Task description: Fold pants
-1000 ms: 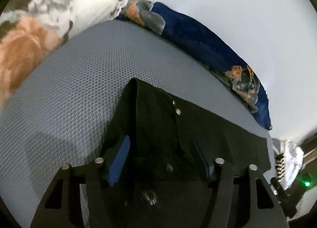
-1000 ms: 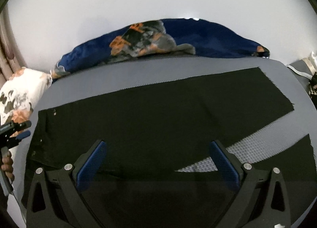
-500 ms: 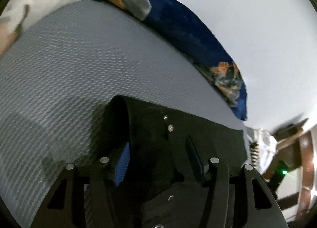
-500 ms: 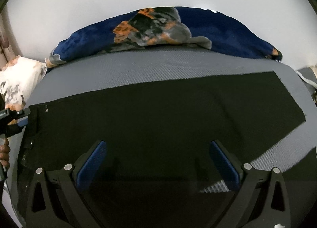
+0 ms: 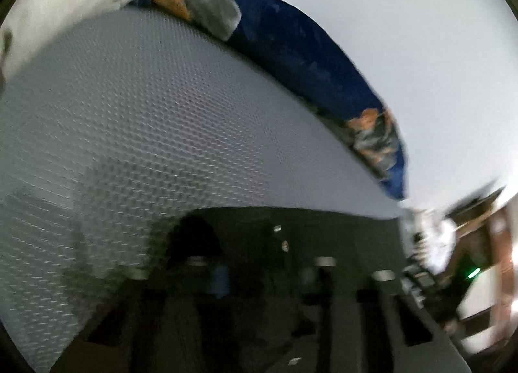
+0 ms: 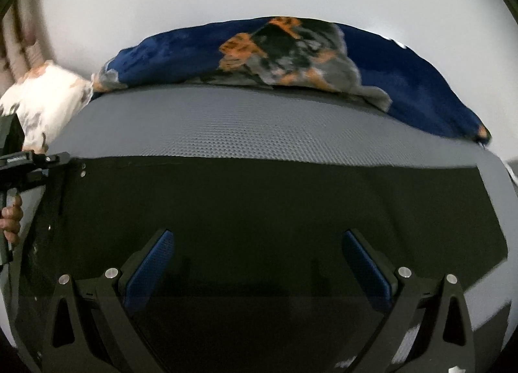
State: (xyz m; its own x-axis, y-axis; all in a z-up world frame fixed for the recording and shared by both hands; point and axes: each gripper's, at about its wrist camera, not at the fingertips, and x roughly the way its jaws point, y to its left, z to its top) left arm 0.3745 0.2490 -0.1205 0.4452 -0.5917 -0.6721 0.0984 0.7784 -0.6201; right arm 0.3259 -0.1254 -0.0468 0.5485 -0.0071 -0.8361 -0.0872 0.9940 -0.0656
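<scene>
Grey mesh-textured bed surface (image 6: 259,127) fills both views, w/ a white wall behind. Black pants (image 6: 265,211) lie spread flat across it, far edge running straight left to right in the right wrist view; waist end w/ small metal studs sits at left, hem end at right near the bed's edge. A navy blanket w/ orange-and-grey print (image 6: 291,55) is bunched along the far side of the bed, against the wall, apart from the pants. A white floral pillow (image 6: 45,104) rests at the far left corner, just beside the blanket.

Right gripper (image 6: 258,243) hovers over the pants, blue-padded fingers (image 6: 152,263) spread wide, nothing between them. Left gripper (image 6: 58,159) reaches the waist corner at the left edge of that view, a hand (image 6: 11,217) on its handle; it's touching the pants there. The left wrist view is badly motion-blurred: dark fabric (image 5: 291,233) lies between the left gripper's fingers, but can't tell whether they're clamped on it. Blurred furniture and a green light (image 5: 473,273) show at far right.
</scene>
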